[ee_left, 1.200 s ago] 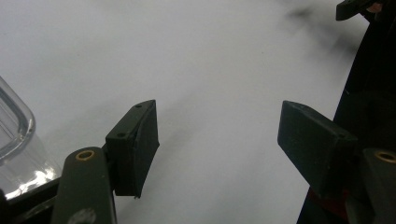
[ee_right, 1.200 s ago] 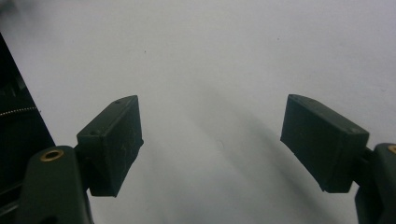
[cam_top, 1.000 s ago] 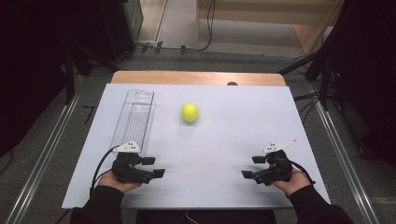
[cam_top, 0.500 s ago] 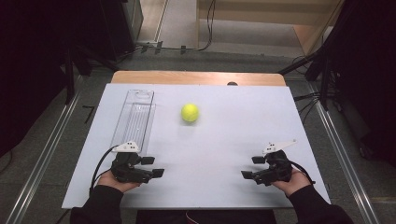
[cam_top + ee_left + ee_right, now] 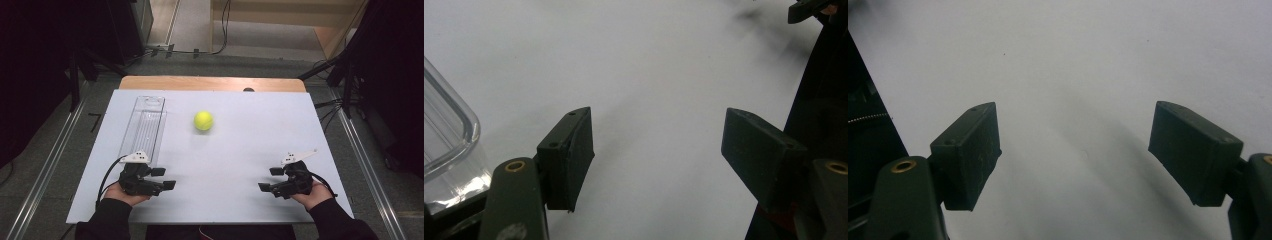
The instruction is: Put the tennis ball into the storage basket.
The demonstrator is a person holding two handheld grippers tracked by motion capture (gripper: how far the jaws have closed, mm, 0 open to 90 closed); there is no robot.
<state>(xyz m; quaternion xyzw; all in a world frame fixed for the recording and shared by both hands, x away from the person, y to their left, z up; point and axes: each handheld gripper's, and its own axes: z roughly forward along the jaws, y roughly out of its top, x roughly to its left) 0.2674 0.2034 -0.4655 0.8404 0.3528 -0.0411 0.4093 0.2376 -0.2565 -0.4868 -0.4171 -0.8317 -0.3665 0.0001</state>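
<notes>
left gripper (image 5: 166,178): jaws spread, nothing between, low over white table (image 5: 240,200), just beside near end of clear tray (image 5: 145,125) | right gripper (image 5: 268,179): jaws spread, empty | tennis ball (image 5: 203,120): mid-table, right of tray, well apart from both grippers

- We count one yellow tennis ball (image 5: 203,120) on the white board (image 5: 240,150).
- We count one clear plastic tray (image 5: 145,125).
- We see two handheld grippers: the left gripper (image 5: 164,178) and the right gripper (image 5: 270,179).
- We count two hands holding them, one each.
</notes>
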